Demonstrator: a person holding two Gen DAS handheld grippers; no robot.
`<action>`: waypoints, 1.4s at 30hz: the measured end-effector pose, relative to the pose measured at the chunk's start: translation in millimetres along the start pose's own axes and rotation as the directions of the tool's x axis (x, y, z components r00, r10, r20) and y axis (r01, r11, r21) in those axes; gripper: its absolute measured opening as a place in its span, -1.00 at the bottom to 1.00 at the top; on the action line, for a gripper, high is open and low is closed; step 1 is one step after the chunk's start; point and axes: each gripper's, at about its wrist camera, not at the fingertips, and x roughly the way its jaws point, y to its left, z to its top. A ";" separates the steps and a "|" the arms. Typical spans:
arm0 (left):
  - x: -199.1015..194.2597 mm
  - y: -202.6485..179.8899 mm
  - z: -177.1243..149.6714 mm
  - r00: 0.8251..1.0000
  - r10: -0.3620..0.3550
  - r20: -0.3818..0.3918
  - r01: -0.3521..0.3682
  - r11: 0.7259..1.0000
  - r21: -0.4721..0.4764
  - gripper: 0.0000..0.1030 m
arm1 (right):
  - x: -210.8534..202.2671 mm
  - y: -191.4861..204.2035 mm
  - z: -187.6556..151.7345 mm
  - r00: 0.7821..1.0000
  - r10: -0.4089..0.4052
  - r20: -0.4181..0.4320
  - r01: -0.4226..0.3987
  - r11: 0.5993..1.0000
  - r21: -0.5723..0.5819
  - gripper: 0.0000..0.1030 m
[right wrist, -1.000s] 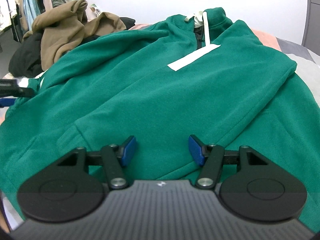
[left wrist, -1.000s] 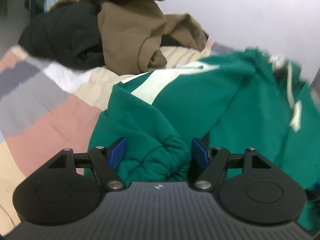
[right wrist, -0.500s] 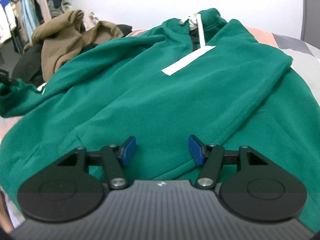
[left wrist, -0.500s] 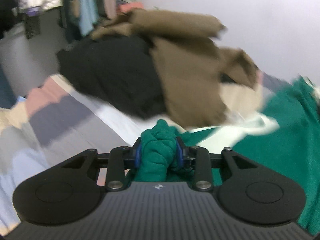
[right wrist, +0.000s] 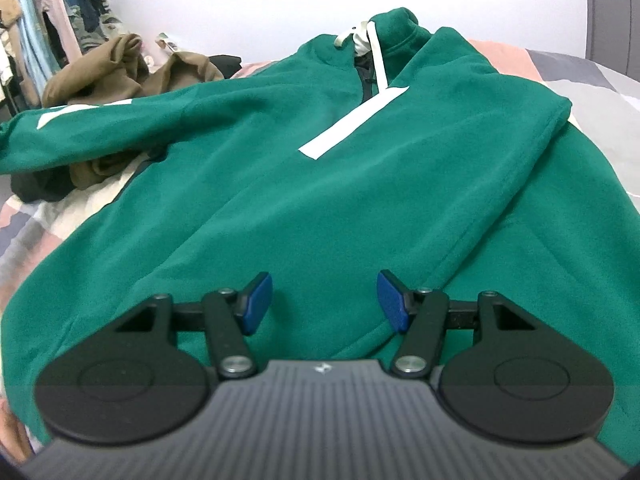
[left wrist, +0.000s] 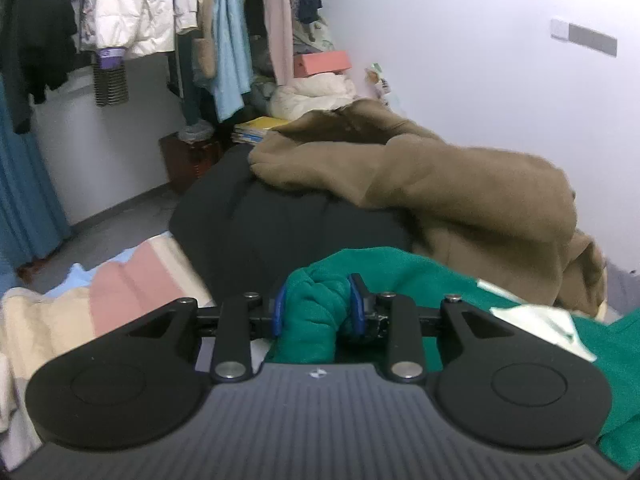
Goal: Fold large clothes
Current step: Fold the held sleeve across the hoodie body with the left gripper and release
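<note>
A large green hoodie point(right wrist: 320, 200) with a white stripe lies face up on the bed, collar at the far end. My left gripper point(left wrist: 318, 300) is shut on the bunched cuff of its left sleeve point(left wrist: 316, 324), lifted above the bed in front of the clothes pile. In the right wrist view that sleeve point(right wrist: 100, 136) stretches out to the left, raised off the bedcover. My right gripper point(right wrist: 324, 300) hovers open over the lower front of the hoodie, with nothing between its fingers.
A brown garment point(left wrist: 440, 192) lies heaped on a black garment point(left wrist: 260, 224) just beyond the held cuff. The patchwork bedcover point(left wrist: 120, 284) shows at the left. Hanging clothes point(left wrist: 180, 20) and a white wall stand behind. Grey bedcover point(right wrist: 592, 96) lies at the hoodie's right.
My left gripper closed on the green cuff, then lifted it up and out to the left, stretching the sleeve. The right gripper stayed open over the hoodie.
</note>
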 end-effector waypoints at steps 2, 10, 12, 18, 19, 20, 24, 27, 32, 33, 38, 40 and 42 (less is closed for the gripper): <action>-0.4 -5.0 9.1 0.999 -0.041 0.010 0.041 0.999 0.005 -0.31 | 2.6 0.3 2.5 1.000 -0.001 -0.002 0.001 1.000 0.012 0.17; -91.5 -73.0 21.2 0.947 -0.310 0.091 0.291 0.940 0.177 -0.31 | 1.3 -8.7 4.2 1.000 0.028 0.003 -0.028 0.997 0.073 0.17; -125.0 -98.2 15.9 0.915 -0.391 0.096 0.363 0.905 0.222 -0.30 | -3.4 -13.4 5.1 0.999 0.035 0.012 -0.036 0.996 0.082 0.17; -219.8 -189.1 -24.6 0.788 -0.613 0.061 0.559 0.754 0.345 -0.29 | -23.0 -30.1 9.8 0.999 0.026 0.045 -0.032 0.991 0.132 0.17; -232.6 -204.9 -35.4 0.768 -0.639 0.048 0.585 0.729 0.355 -0.29 | -26.6 -34.0 11.2 0.998 0.025 0.057 -0.033 0.990 0.141 0.17; -244.8 -222.3 -47.3 0.745 -0.666 0.033 0.611 0.702 0.366 -0.28 | -29.7 -39.1 12.8 0.997 0.023 0.071 -0.033 0.988 0.150 0.17; -278.7 -291.5 -101.2 0.666 -0.743 -0.065 0.705 0.599 0.380 -0.28 | -40.3 -58.9 17.3 0.995 -0.018 0.101 -0.002 0.981 0.194 0.17; -295.7 -335.7 -142.5 0.586 -0.797 -0.146 0.780 0.506 0.368 -0.28 | -51.2 -75.3 15.7 0.991 -0.040 0.124 0.008 0.968 0.250 0.17; -318.8 -392.9 -202.2 0.447 -0.854 -0.266 0.869 0.344 0.355 -0.27 | -62.9 -99.6 12.7 0.987 -0.074 0.140 0.024 0.944 0.330 0.18; -320.2 -400.4 -211.8 0.437 -0.853 -0.286 0.875 0.330 0.354 -0.27 | -64.6 -104.6 12.6 0.986 -0.084 0.144 0.028 0.937 0.348 0.18; -315.1 -414.3 -237.1 0.442 -0.838 -0.320 0.879 0.333 0.342 -0.23 | -62.6 -115.4 8.1 0.986 -0.109 0.126 0.052 0.918 0.393 0.22; -304.9 -411.8 -234.8 0.445 -0.831 -0.333 0.882 0.342 0.323 -0.10 | -59.7 -115.3 7.5 0.987 -0.111 0.115 0.059 0.920 0.387 0.22; -296.4 -404.5 -229.4 0.451 -0.824 -0.344 0.882 0.352 0.314 0.26 | -58.2 -114.6 7.8 0.987 -0.118 0.111 0.067 0.922 0.381 0.22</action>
